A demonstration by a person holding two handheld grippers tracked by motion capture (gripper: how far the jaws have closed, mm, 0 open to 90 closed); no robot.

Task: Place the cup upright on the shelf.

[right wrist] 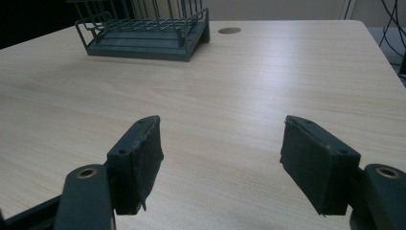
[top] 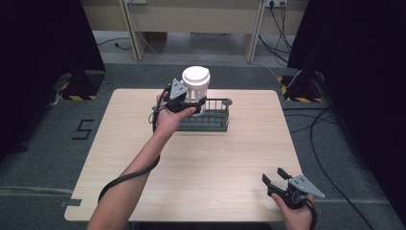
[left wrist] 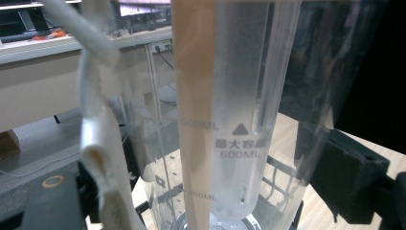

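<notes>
While our left gripper [top: 187, 106] clamps the clear plastic jug with white lid [top: 196, 85] over the far dark wire rack [top: 213, 122], placement remains unfinished; our right gripper [top: 276, 176] rests near, jaws spread, empty.

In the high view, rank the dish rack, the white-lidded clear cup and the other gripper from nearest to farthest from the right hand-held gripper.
From the right hand-held gripper at the table's near right corner:
1. Dish rack, far centre of the table.
2. White-lidded clear cup, over the rack's left end.
3. Left hand-held gripper, at the cup's left side; nearly level with the cup, too close to rank firmly.
</notes>
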